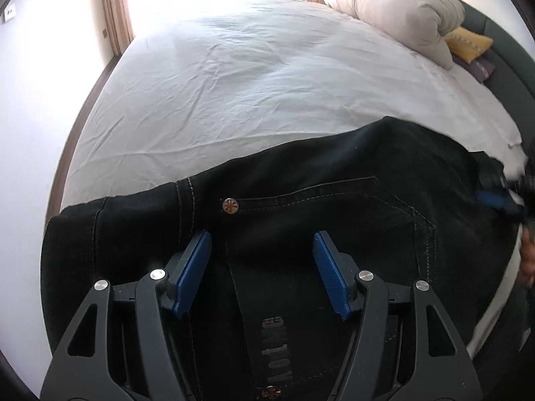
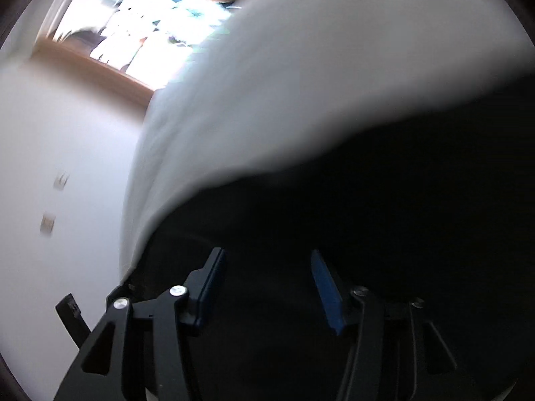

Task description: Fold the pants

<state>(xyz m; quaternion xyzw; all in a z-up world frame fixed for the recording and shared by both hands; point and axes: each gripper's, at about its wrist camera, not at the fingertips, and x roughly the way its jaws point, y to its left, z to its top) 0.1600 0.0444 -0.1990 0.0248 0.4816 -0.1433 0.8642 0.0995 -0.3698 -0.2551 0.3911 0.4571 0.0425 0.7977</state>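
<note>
Dark denim pants (image 1: 334, 193) lie across the near part of the white bed (image 1: 234, 77), waistband and a metal rivet (image 1: 230, 206) toward me. My left gripper (image 1: 262, 239) is open just above the waistband area, holding nothing. The right gripper (image 1: 498, 197) shows blurred at the pants' right edge in the left wrist view. In the right wrist view the right gripper (image 2: 265, 255) is open over the dark pants (image 2: 367, 200); that view is motion-blurred.
A rolled beige duvet (image 1: 394, 10) and a yellow cushion (image 1: 468, 43) lie at the bed's far right by the dark headboard (image 1: 508, 67). A window with curtains (image 1: 115, 10) is beyond the bed. White wall (image 2: 60, 167) lies left of the bed.
</note>
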